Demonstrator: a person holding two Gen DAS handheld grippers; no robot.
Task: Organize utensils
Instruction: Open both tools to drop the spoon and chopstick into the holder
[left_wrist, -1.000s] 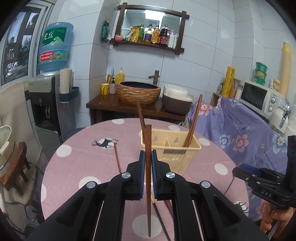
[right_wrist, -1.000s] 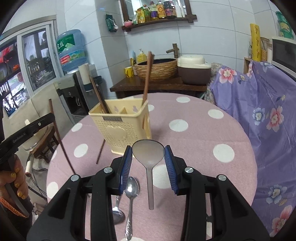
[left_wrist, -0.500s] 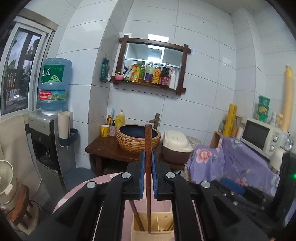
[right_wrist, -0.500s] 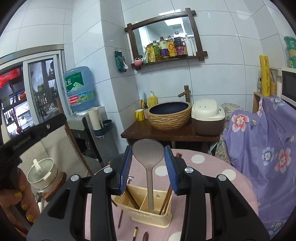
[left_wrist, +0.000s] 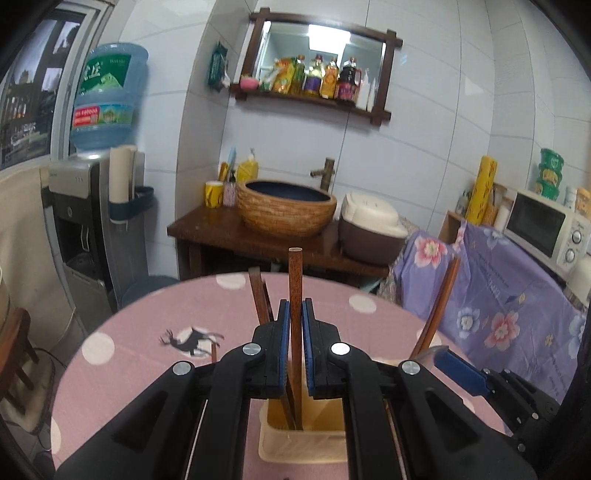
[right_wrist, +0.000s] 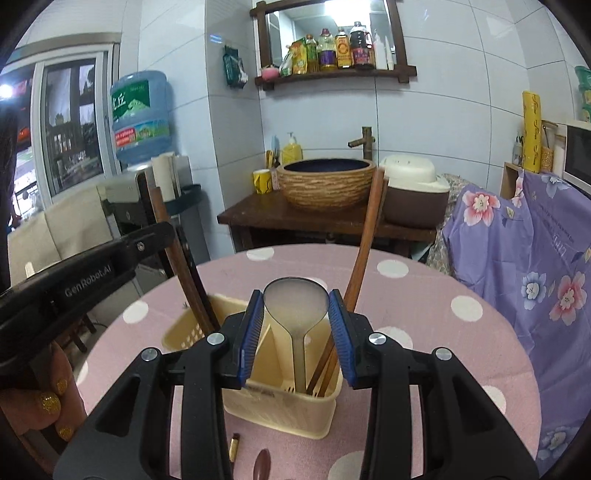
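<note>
the insertion step of the utensil sort, seen from both wrists. the left gripper (left_wrist: 294, 343) is clamped on a dark brown wooden chopstick (left_wrist: 295, 295) held upright, its lower end reaching down inside the pale yellow perforated plastic utensil caddy (left_wrist: 303, 448) on the pink polka-dot round table (left_wrist: 147, 354), beside other wooden chopsticks already standing there. the right gripper (right_wrist: 296, 332) grips the bowl of a translucent grey plastic ladle-shaped spoon (right_wrist: 296, 306) between its blue pads, bowl uppermost, the handle descending into the caddy's (right_wrist: 280, 413) right-hand compartment, where more chopsticks lean against the wall; whether the handle tip rests on the bottom cannot be told. two items lie on the cloth in front of the caddy at the lower edge of the right view, too cropped to identify. judged stage: both pieces are in or over their compartments and not yet released. the next move calls for lowering each until it seats, opening the jaws, then withdrawing straight up so the neighbouring sticks are not dragged out.
</note>
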